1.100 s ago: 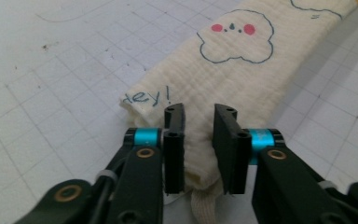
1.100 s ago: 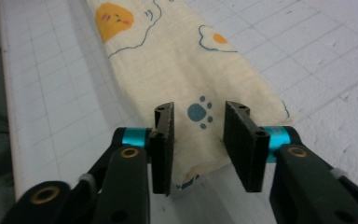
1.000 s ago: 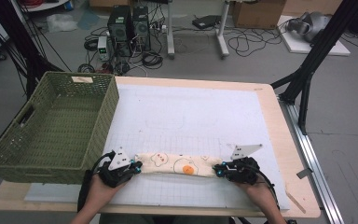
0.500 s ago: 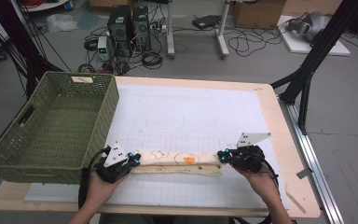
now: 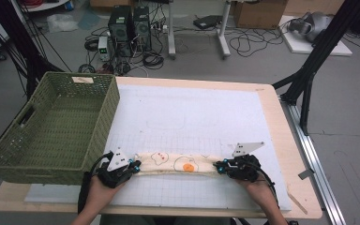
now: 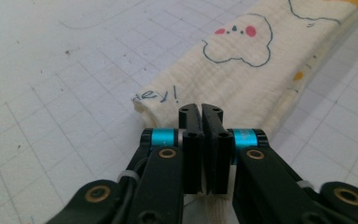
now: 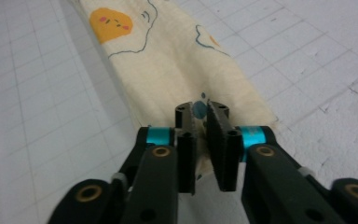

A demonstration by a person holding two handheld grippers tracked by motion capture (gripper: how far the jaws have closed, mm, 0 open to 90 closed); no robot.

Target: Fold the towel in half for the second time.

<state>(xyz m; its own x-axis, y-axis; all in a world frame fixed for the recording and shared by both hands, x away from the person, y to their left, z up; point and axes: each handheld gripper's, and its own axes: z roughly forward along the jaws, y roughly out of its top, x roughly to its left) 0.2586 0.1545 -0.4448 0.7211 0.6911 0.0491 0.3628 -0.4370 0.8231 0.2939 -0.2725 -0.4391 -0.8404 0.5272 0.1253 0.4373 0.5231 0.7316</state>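
Observation:
A cream cloth [image 5: 183,164] printed with fried eggs lies folded into a long strip across the near part of the white grid mat [image 5: 192,112]. My left gripper [image 5: 133,165] holds its left end. In the left gripper view the jaws [image 6: 201,112] stand almost together with the cloth [image 6: 242,70] pinched low between them, though they have just eased open slightly. My right gripper [image 5: 218,166] is at the strip's right end. In the right gripper view its jaws [image 7: 201,112] have just been opening: a gap shows, with the cloth [image 7: 168,60] edge lying loosely in it.
A green woven basket [image 5: 51,122] stands at the table's left, close to my left hand. The wooden table edge [image 5: 304,206] runs just behind both hands. Black stand legs [image 5: 304,84] rise past the right side.
Half a second ago the strip was pulled taut and narrow nearer the table's front. Now it lies wider and a little farther onto the mat, and both hands have moved with it.

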